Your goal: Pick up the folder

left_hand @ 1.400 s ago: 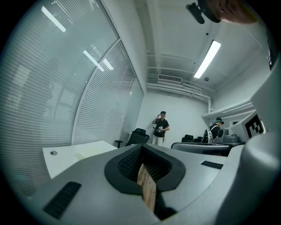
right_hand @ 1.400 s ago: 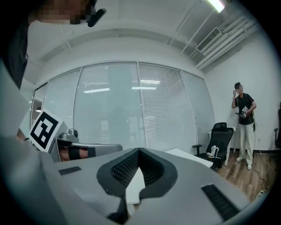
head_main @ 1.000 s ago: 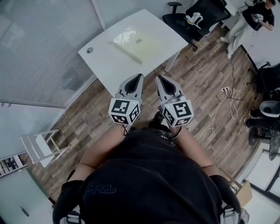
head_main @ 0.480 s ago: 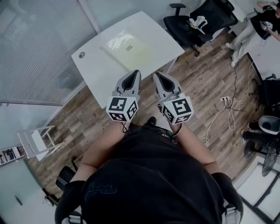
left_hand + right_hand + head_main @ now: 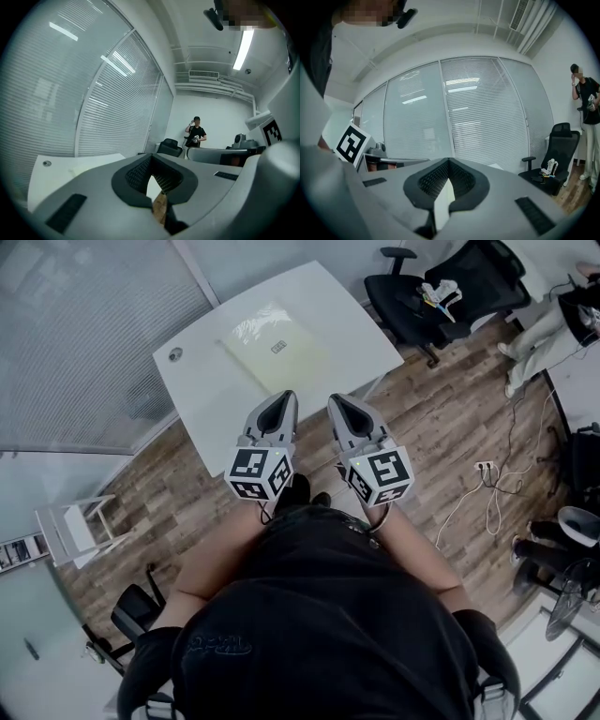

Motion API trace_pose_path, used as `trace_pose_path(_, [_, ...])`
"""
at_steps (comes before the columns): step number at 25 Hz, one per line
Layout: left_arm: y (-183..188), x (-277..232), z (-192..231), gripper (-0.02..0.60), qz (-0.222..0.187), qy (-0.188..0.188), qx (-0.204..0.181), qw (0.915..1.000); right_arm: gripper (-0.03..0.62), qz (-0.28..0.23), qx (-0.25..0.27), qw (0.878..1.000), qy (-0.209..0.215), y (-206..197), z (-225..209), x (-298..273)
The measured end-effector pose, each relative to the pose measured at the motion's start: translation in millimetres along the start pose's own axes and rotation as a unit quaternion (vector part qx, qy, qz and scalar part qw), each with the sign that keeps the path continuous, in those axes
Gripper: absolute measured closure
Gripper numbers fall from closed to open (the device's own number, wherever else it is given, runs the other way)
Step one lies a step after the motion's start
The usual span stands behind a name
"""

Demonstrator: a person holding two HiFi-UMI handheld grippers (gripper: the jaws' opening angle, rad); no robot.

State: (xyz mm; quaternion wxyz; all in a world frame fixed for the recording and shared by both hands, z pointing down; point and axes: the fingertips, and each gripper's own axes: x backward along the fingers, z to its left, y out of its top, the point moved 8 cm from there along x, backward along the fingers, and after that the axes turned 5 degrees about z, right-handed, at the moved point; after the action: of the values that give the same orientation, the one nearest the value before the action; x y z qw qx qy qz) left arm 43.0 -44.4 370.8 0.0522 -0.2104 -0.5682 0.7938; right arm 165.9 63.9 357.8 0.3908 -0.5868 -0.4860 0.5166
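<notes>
Left of the white table (image 5: 202, 395) runs a glass wall with fine horizontal blinds (image 5: 84, 334). Below the table's left corner, a white slatted folding chair (image 5: 70, 532) stands on the wood-plank floor (image 5: 159, 493). The table is a smooth, glossy slab with rounded corners, and a small round grey disc (image 5: 173, 355) sits near its left corner.

The folder (image 5: 272, 357) lies flat on the middle of the table. It is pale yellow and rectangular, its shiny cover catches the light, and it carries a small label (image 5: 278, 348) too small to read.

Both tools are held at the table's near edge, apart from the folder. The left gripper (image 5: 287, 397) is grey plastic tapering to a point, with its black ribbed pads clenched together on nothing. The right gripper (image 5: 335, 401) is clamped empty in the same way. Each carries a marker cube (image 5: 380, 476) printed with black-and-white squares.

Right of the table, a black office chair (image 5: 412, 301) holds a small white object (image 5: 441, 289) on its seat. Further right, a white power strip (image 5: 485, 467) lies on the planks, and a person (image 5: 539, 329) stands at the picture's edge.
</notes>
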Motion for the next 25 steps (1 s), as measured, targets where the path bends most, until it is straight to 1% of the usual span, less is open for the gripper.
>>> trace_pose_path(4, [2,-25,15,0.569,0.006,0.004,-0.004,1.0000,0.582,0.001,0.005,1.000,0.011,9,-14,-23])
trace_pose_path(6, [4,-32,26,0.569,0.008,0.007,0.001,0.9999,0.582,0.003,0.009,1.000,0.014,13,-17,-36])
trace_pose_path(17, [29,-55,112,0.569,0.010,0.027,0.011,0.9995,0.582,0.023,0.020,0.999,0.033,30,-17,-133])
trace_pose_path(22, [32,-63,148,0.569,-0.001,0.020,0.042,0.9989,0.582,0.031,0.026,0.998,0.038,31,-22,-170])
trace_pose_path(25, [29,-67,161,0.569,0.003,0.034,0.047,0.9983,0.582,0.041,0.031,0.998,0.048,26,-29,-185])
